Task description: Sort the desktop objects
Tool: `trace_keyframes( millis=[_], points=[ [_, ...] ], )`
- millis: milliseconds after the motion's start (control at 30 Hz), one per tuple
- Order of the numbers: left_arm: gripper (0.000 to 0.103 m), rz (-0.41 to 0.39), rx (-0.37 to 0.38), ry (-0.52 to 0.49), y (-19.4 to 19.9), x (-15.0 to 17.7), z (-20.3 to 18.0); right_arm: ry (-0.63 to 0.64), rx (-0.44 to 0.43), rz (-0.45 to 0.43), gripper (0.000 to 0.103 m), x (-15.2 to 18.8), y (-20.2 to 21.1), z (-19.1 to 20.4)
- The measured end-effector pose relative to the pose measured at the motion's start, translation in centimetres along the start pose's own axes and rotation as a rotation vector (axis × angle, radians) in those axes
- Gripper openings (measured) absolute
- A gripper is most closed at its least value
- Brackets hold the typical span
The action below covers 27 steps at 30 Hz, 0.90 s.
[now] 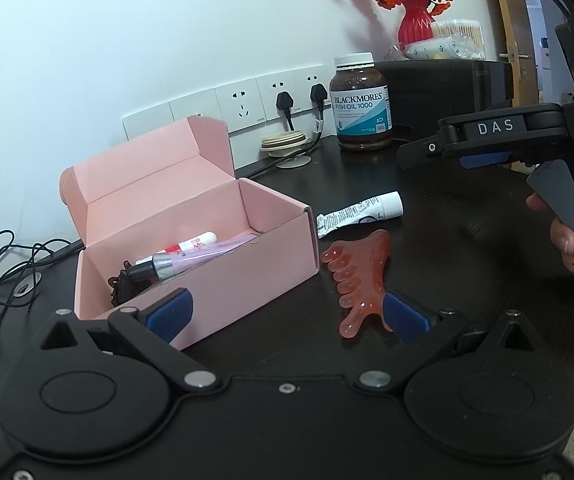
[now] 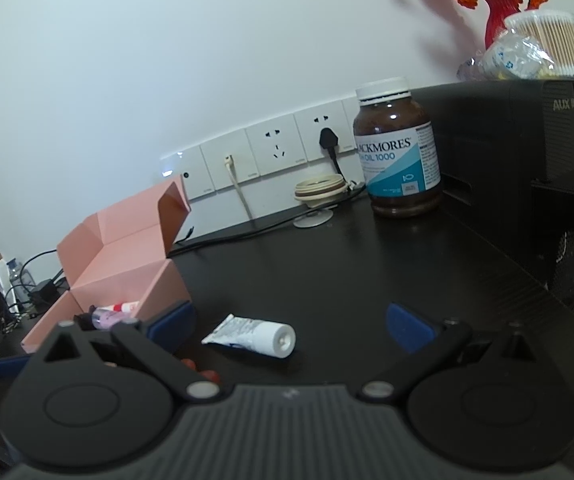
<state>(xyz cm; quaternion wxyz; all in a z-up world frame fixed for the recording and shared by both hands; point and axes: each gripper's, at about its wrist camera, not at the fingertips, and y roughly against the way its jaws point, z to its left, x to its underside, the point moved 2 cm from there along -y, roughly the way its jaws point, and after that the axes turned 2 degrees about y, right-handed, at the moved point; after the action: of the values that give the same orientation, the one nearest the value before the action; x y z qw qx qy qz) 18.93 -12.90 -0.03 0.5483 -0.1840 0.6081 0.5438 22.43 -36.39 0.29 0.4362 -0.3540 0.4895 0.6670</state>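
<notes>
The left tongs [image 1: 287, 312] stand wide apart and hold nothing, though one blue pad seems to touch the translucent orange comb-shaped scraper [image 1: 357, 284] lying on the dark worktop [image 1: 447, 248]. The right tongs [image 2: 291, 324] are likewise spread and empty, framing the crimped white ointment tube [image 2: 253, 335] without contact. Just beside these, the open pink cardboard box [image 1: 191, 240] already holds a pink tube and a dark clip. The brown fish-oil bottle [image 1: 361, 102] looks unsorted.

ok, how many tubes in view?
3: a white tube lies on the desk right of the pink box; a purple tube and a red-white tube lie inside. More may be hidden.
</notes>
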Motion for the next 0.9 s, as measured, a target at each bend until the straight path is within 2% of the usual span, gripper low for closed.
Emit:
trace_keyframes(
  millis=[900],
  points=[
    [0.103,-0.020,0.006,-0.012,0.26,0.03,-0.19,0.002,0.013,-0.005,0.102,0.11,0.13,0.20]
  ],
)
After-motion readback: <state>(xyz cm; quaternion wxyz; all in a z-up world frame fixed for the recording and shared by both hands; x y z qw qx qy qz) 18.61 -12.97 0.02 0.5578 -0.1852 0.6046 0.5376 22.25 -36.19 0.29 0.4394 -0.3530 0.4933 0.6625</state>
